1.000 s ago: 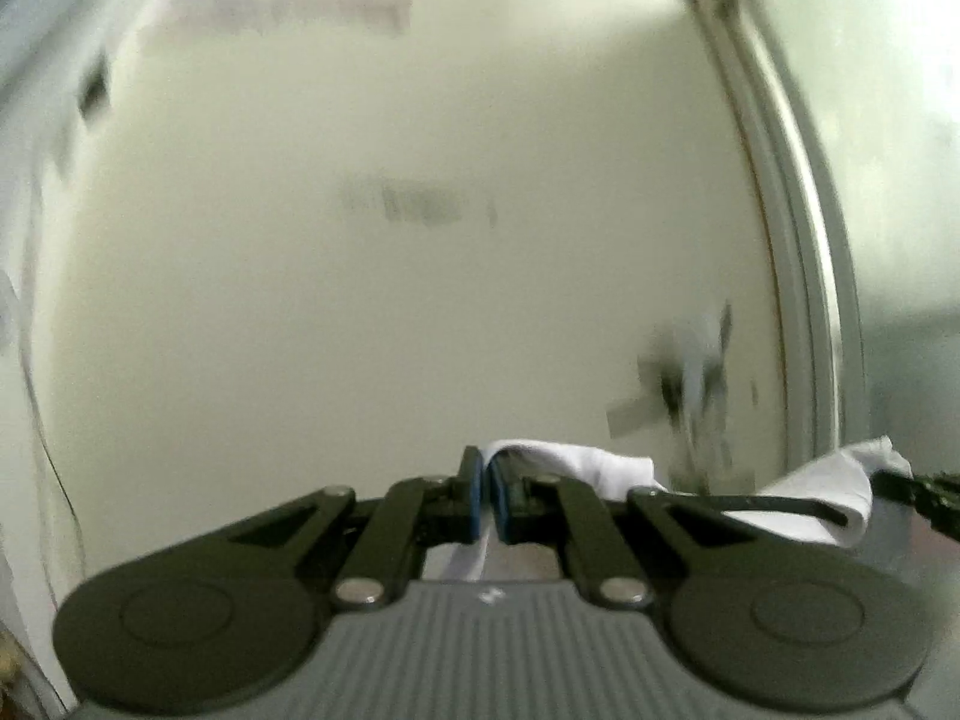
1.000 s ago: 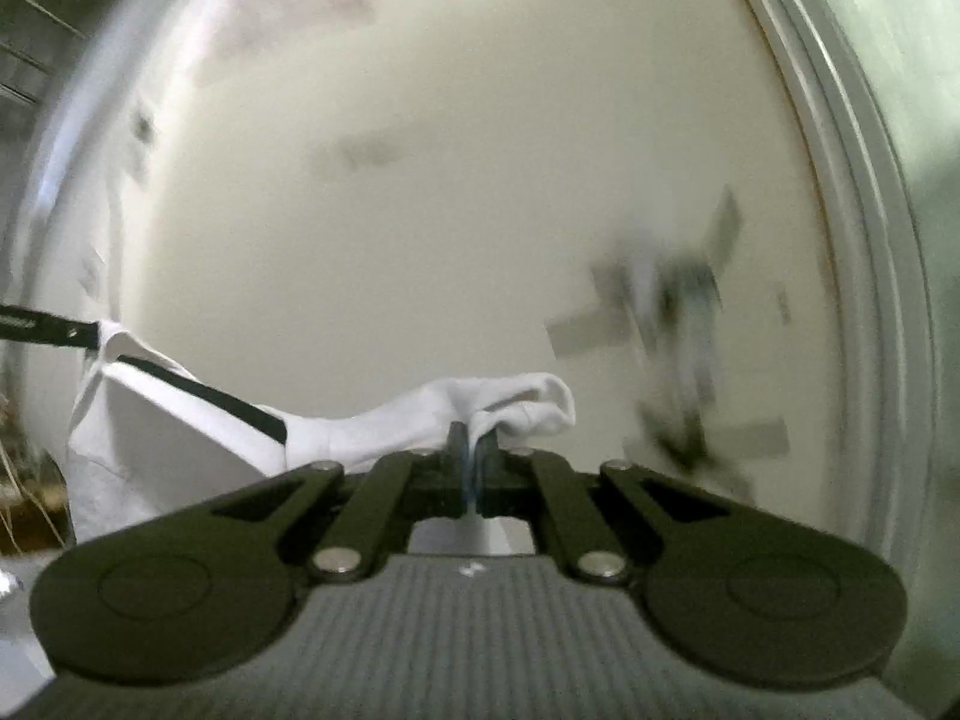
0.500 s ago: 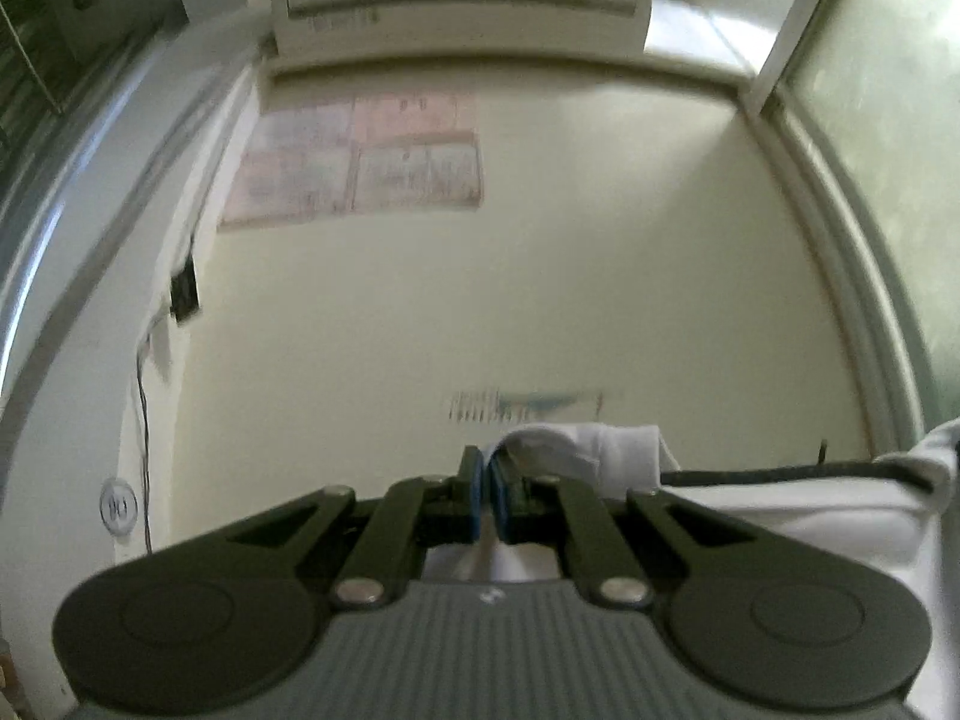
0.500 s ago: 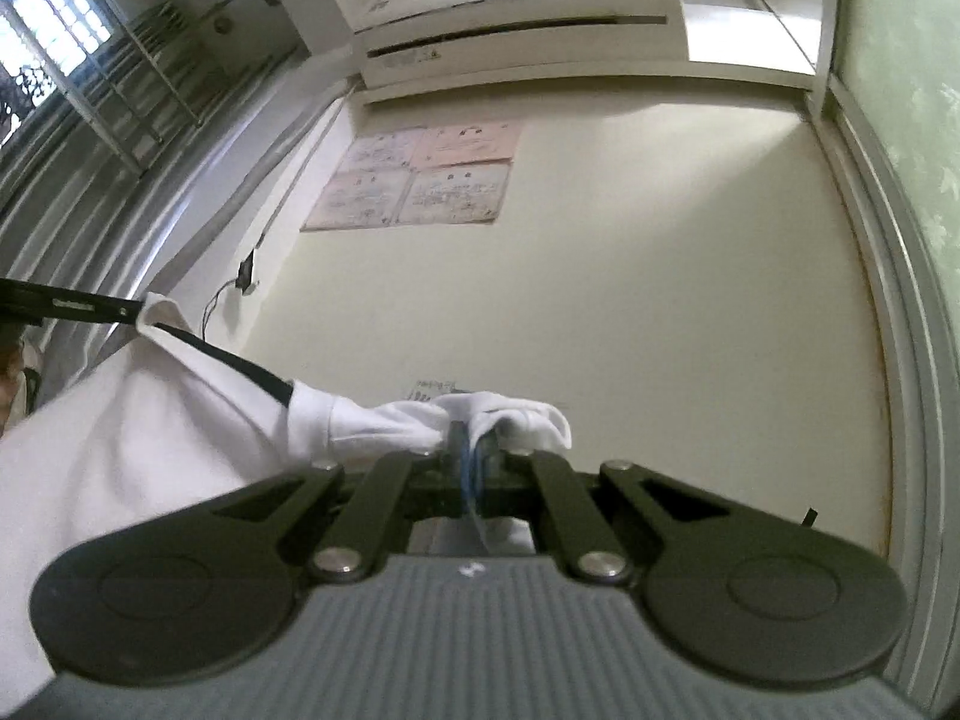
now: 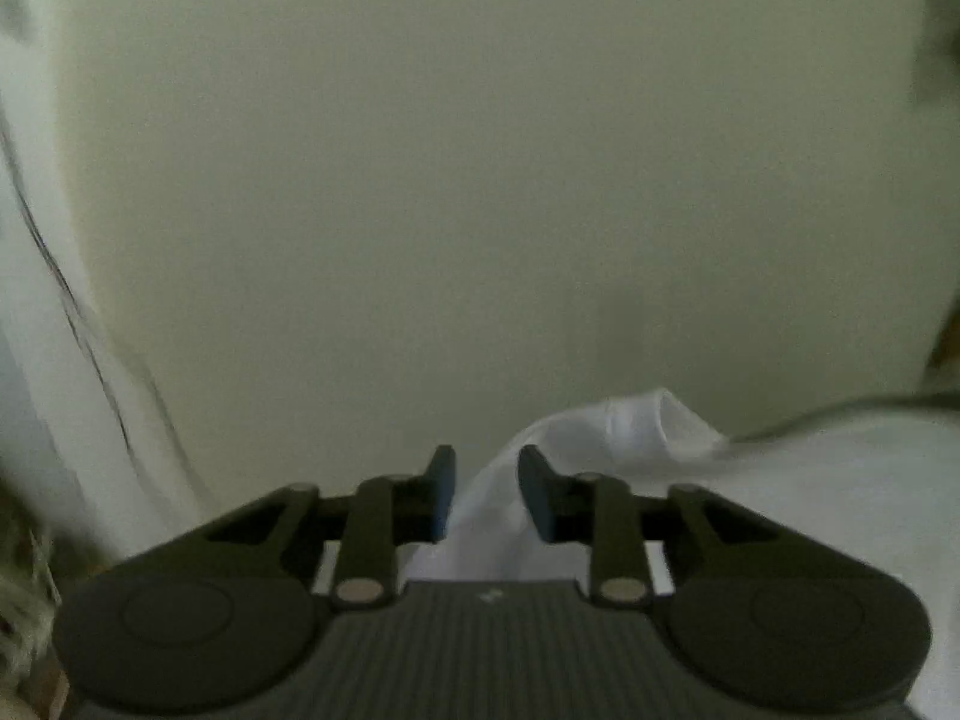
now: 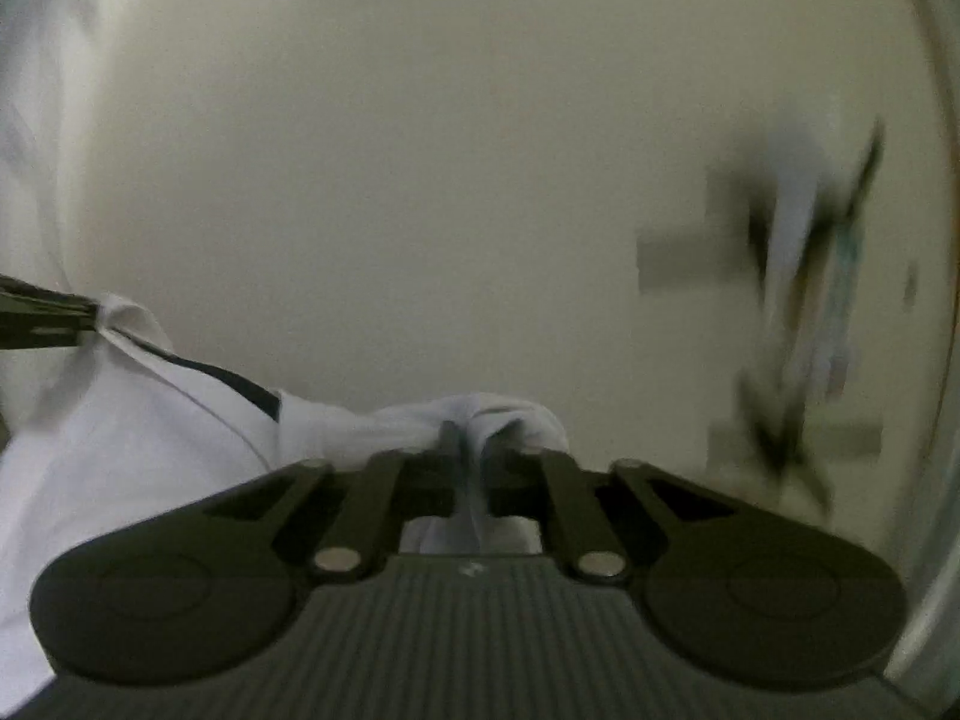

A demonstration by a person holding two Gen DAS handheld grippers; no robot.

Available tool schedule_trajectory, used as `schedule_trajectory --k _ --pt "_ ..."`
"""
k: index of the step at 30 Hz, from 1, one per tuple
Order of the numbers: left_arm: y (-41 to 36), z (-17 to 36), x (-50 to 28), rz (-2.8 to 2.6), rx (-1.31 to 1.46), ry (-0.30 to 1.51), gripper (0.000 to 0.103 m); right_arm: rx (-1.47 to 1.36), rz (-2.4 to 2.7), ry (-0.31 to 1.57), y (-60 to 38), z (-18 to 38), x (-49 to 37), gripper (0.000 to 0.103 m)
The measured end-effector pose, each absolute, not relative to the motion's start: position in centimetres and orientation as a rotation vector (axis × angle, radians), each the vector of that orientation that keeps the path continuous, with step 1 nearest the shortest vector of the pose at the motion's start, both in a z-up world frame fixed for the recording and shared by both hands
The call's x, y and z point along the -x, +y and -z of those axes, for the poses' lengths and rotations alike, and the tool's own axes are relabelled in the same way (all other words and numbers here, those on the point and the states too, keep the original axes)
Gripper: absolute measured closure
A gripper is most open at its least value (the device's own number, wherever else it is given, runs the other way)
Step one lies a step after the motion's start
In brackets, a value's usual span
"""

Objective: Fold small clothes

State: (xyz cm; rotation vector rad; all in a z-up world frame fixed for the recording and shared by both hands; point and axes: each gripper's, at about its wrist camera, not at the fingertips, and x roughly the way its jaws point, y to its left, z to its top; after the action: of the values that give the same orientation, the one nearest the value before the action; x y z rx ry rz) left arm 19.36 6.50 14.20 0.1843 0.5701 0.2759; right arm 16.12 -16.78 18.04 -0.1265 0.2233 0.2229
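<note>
We face a pale wall [image 5: 480, 180] that fills most of both views, and every place below is given against it. In front of its lower part hangs the white garment [image 6: 120, 450], a small piece with a dark trim line, stretched between our two claws. No tabletop shows in either view, so we cannot tell what lies under the cloth.

The left claw [image 5: 485, 495] has its blue pads clearly apart and opening, with a fold of the garment standing loose in the gap — the pads do not press on it. The right claw [image 6: 470, 462] is also opening, its jaws only narrowly apart; the bunched cloth sits between them, and it appears caught there for the moment, though blur keeps us from being sure.

What could go wrong, in our judgement: both corners are being let go while the cloth is high and in motion, so it may drop crumpled or skewed rather than flat. If one side frees first, the garment could swing toward the other claw and drag the fold off line. Cloth could also snag on a pad.

To the right of the wall a blurred taped-up object [image 6: 798, 300] and a pale frame edge [image 6: 936, 240] mark the limit; ahead, toward the wall, the room looks open.
</note>
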Motion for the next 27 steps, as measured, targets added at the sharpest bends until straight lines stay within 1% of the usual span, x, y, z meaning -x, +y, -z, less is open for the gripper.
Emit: schedule_trajectory --k 1,2,3,4,5,7,8,10,12,13,14,15,16,17,19,22,24,26,27 --pt "7.1 -11.7 -19.5 -0.26 -0.156 0.628 0.087 0.115 -0.178 0.318 -17.0 -15.3 -18.0 0.086" --pt "7.9 -9.6 -18.8 -0.213 -0.133 0.653 0.083 0.087 -0.178 0.385 -17.8 -13.0 -18.6 0.085" --pt "8.5 -8.4 -18.0 -0.185 -0.132 0.66 0.083 0.059 -0.204 0.423 -18.8 -11.1 -18.3 0.084" --pt "9.3 -7.2 -16.6 -0.172 -0.143 0.659 0.082 0.049 -0.233 0.446 -19.8 -9.5 -17.5 0.076" --pt "10.3 -6.1 -15.1 -0.161 -0.159 0.663 0.079 0.054 -0.247 0.463 -20.7 -7.8 -16.7 0.059" --pt "12.2 -4.9 -12.7 -0.148 -0.177 0.673 0.074 0.061 -0.264 0.493 -22.7 -5.2 -14.4 0.045" --pt "13.0 -4.3 -11.7 -0.143 -0.181 0.681 0.068 0.053 -0.276 0.513 -23.9 -3.8 -12.9 0.044" --pt "14.6 -3.3 -9.5 -0.15 -0.185 0.705 0.062 0.036 -0.287 0.562 -25.0 -2.1 -11.5 0.043" --pt "16.2 -2.7 -8.1 -0.165 -0.177 0.72 0.06 -0.009 -0.289 0.621 -26.1 -0.2 -10.4 0.042" --pt "16.7 -2.6 -7.7 -0.173 -0.173 0.727 0.057 -0.048 -0.302 0.652 -26.5 0.8 -10.0 0.042" --pt "17.2 -2.5 -7.5 -0.183 -0.168 0.733 0.053 -0.076 -0.321 0.673 -26.6 1.1 -9.9 0.042" --pt "17.8 -2.3 -7.4 -0.196 -0.16 0.738 0.053 -0.096 -0.341 0.687 -26.2 0.9 -9.9 0.043" --pt "18.2 -2.2 -7.3 -0.208 -0.149 0.743 0.053 -0.106 -0.363 0.698 -25.9 1.4 -9.7 0.05" --pt "18.7 -2.1 -7.3 -0.22 -0.135 0.751 0.053 -0.098 -0.38 0.707 -25.0 1.2 -9.4 0.092" --pt "19.6 -2.7 -7.2 -0.231 -0.114 0.752 0.053 -0.047 -0.385 0.721 -24.1 1.4 -9.3 0.099" --pt "20.1 -3.2 -6.9 -0.243 -0.113 0.734 0.053 0.084 -0.284 0.637 -24.5 -0.8 -9.3 0.1" --pt "20.3 -3.8 -7.5 -0.243 -0.117 0.723 0.051 0.172 -0.11 0.571 -27.1 -2.4 -9.2 0.1" --pt "20.5 -4.0 -7.9 -0.24 -0.13 0.711 0.046 0.169 0.046 0.569 -30.9 -3.5 -9.2 0.099" --pt "20.6 -4.1 -8.6 -0.239 -0.136 0.71 0.046 0.138 0.083 0.593 -32.8 -3.9 -9.0 0.098"
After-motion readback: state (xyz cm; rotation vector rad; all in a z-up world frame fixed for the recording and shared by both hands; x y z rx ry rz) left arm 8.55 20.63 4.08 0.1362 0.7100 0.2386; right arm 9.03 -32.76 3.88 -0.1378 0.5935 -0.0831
